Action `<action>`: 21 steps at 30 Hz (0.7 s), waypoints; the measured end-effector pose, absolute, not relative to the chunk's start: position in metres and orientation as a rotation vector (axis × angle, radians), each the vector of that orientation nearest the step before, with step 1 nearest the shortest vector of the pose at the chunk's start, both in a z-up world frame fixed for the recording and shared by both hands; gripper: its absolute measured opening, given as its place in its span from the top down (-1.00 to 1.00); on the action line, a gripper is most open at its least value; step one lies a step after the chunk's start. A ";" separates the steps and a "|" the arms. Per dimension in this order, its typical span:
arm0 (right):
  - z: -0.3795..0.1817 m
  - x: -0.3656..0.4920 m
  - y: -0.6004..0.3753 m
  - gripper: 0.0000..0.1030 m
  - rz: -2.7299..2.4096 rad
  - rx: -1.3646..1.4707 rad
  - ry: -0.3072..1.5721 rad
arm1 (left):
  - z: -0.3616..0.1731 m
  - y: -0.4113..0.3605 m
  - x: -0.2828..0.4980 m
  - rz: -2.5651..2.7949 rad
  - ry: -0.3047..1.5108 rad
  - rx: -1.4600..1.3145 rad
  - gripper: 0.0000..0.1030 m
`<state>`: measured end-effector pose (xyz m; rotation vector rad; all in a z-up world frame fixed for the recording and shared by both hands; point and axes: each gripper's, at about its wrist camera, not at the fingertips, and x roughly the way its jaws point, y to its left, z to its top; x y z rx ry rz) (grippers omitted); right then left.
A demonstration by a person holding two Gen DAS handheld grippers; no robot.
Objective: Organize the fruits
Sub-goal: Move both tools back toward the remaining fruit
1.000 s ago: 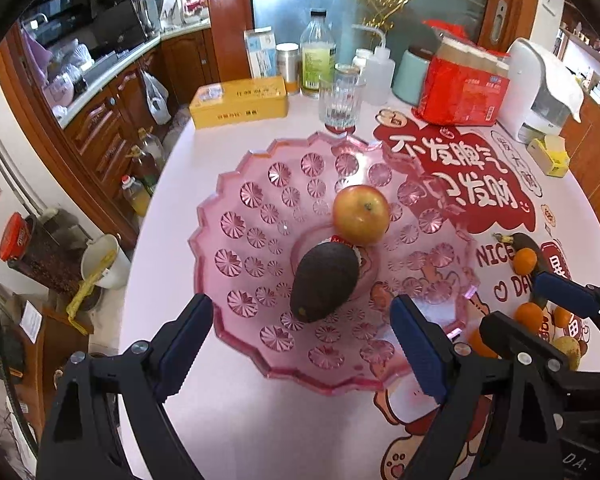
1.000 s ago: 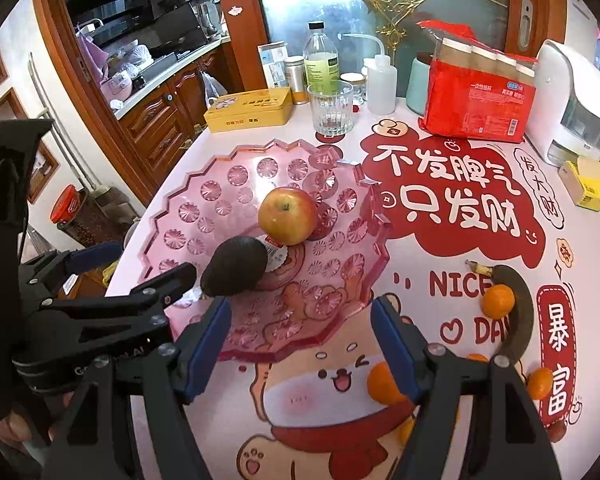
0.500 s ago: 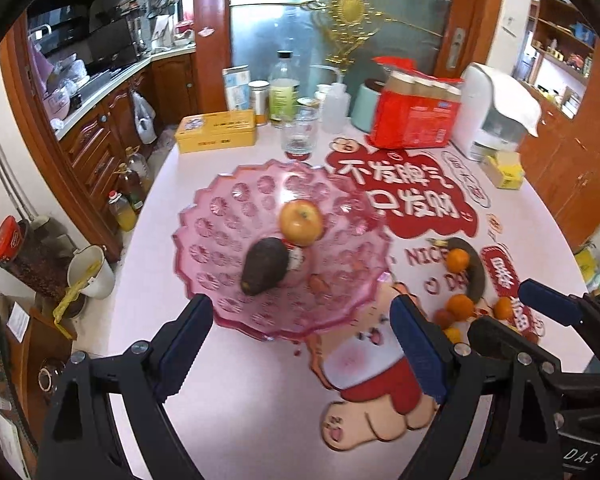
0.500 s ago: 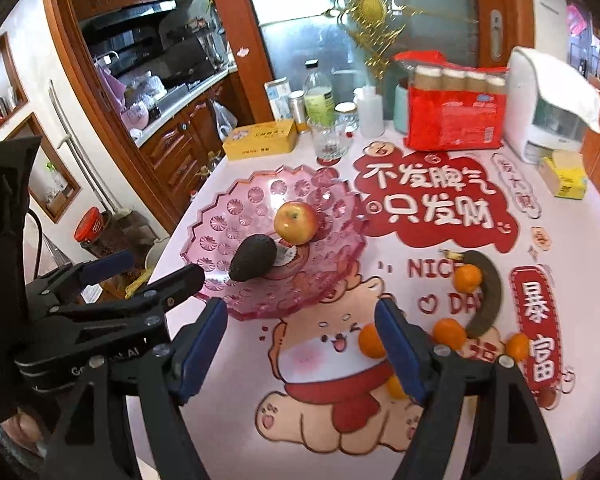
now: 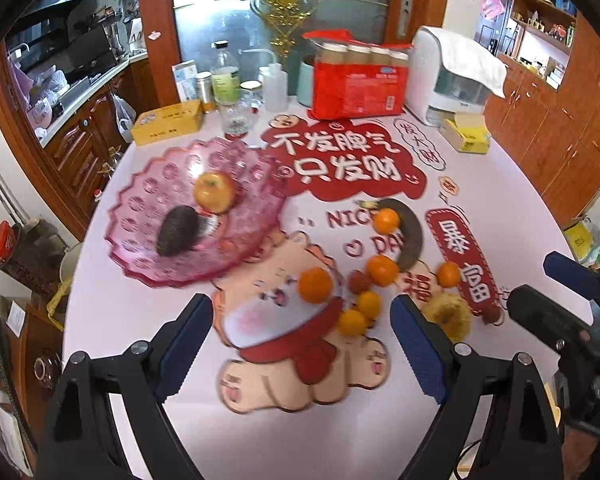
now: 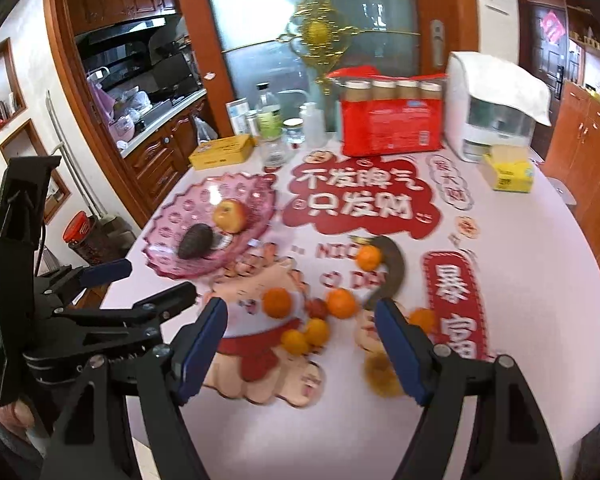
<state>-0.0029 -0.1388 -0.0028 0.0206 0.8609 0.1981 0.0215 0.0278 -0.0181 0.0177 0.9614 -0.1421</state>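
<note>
A pink glass fruit plate [image 5: 148, 208] [image 6: 168, 236] sits on the left of the table and holds an apple [image 5: 214, 192] [image 6: 230, 216] and a dark avocado [image 5: 178, 230] [image 6: 196, 242]. Several oranges [image 5: 316, 285] [image 6: 277, 302], a dark overripe banana [image 5: 410, 236] [image 6: 392, 268], a small red fruit [image 5: 358, 280] and a yellow fruit [image 5: 448, 316] [image 6: 382, 372] lie loose on the table mat. My left gripper [image 5: 302, 344] is open and empty, above the near table edge. My right gripper [image 6: 300, 346] is open and empty, over the oranges.
At the back stand a yellow box [image 5: 168, 122], bottles [image 5: 224, 76], a drinking glass [image 5: 236, 118], a red multipack [image 5: 358, 84], a white appliance [image 5: 452, 76] and a small yellow box [image 5: 466, 136]. Wooden cabinets flank the table.
Both grippers have pulled back and up from the pink plate and swung right, bringing the loose oranges and banana into view. Both stay open and empty.
</note>
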 end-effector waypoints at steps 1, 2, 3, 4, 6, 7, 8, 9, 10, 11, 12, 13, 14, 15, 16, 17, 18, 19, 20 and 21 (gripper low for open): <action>-0.005 -0.004 -0.149 -0.49 0.196 0.019 0.864 | -0.021 0.022 0.018 -0.138 0.965 0.017 -0.74; -0.007 -0.006 -0.160 -0.49 0.195 0.015 0.869 | -0.023 0.012 0.014 -0.129 0.969 0.017 -0.74; -0.010 -0.008 -0.171 -0.49 0.195 0.013 0.875 | -0.026 0.004 0.012 -0.120 0.974 0.017 -0.74; -0.013 -0.009 -0.179 -0.49 0.196 0.011 0.879 | -0.029 -0.002 0.011 -0.112 0.979 0.017 -0.74; -0.021 -0.009 -0.200 -0.49 0.200 0.003 0.895 | -0.034 -0.020 0.006 -0.090 0.991 0.010 -0.74; -0.023 -0.010 -0.207 -0.49 0.204 0.001 0.901 | -0.036 -0.025 0.005 -0.084 0.993 0.010 -0.74; -0.027 -0.009 -0.216 -0.49 0.210 -0.004 0.907 | -0.039 -0.034 0.002 -0.070 0.996 0.010 -0.74; -0.031 -0.008 -0.223 -0.49 0.215 -0.009 0.914 | -0.040 -0.040 0.000 -0.062 1.000 0.012 -0.74; -0.034 -0.008 -0.227 -0.49 0.218 -0.013 0.918 | -0.042 -0.046 -0.001 -0.056 1.004 0.015 -0.74; -0.037 -0.007 -0.232 -0.49 0.222 -0.017 0.922 | -0.043 -0.052 -0.003 -0.052 1.008 0.020 -0.74; -0.040 -0.006 -0.238 -0.49 0.227 -0.020 0.927 | -0.044 -0.057 -0.004 -0.048 1.013 0.029 -0.74; -0.043 -0.005 -0.242 -0.49 0.232 -0.022 0.932 | -0.044 -0.058 -0.004 -0.046 1.016 0.036 -0.74; -0.045 -0.005 -0.245 -0.49 0.238 -0.021 0.936 | -0.045 -0.064 -0.004 -0.042 1.021 0.052 -0.74; -0.048 -0.004 -0.247 -0.49 0.244 -0.020 0.938 | -0.046 -0.068 -0.003 -0.040 1.025 0.062 -0.74; -0.051 -0.002 -0.249 -0.49 0.249 -0.021 0.940 | -0.046 -0.070 -0.003 -0.041 1.027 0.069 -0.74; -0.054 -0.001 -0.250 -0.49 0.253 -0.024 0.945 | -0.046 -0.073 0.000 -0.044 1.031 0.084 -0.74; -0.058 0.002 -0.251 -0.49 0.254 -0.026 0.951 | -0.046 -0.077 0.003 -0.048 1.033 0.098 -0.74; -0.061 0.004 -0.252 -0.49 0.255 -0.024 0.958 | -0.045 -0.078 0.006 -0.051 1.033 0.107 -0.74; -0.065 0.006 -0.252 -0.49 0.258 -0.018 0.966 | -0.045 -0.081 0.011 -0.059 1.035 0.125 -0.74; -0.068 0.009 -0.252 -0.49 0.261 -0.010 0.975 | -0.045 -0.083 0.015 -0.065 1.036 0.134 -0.74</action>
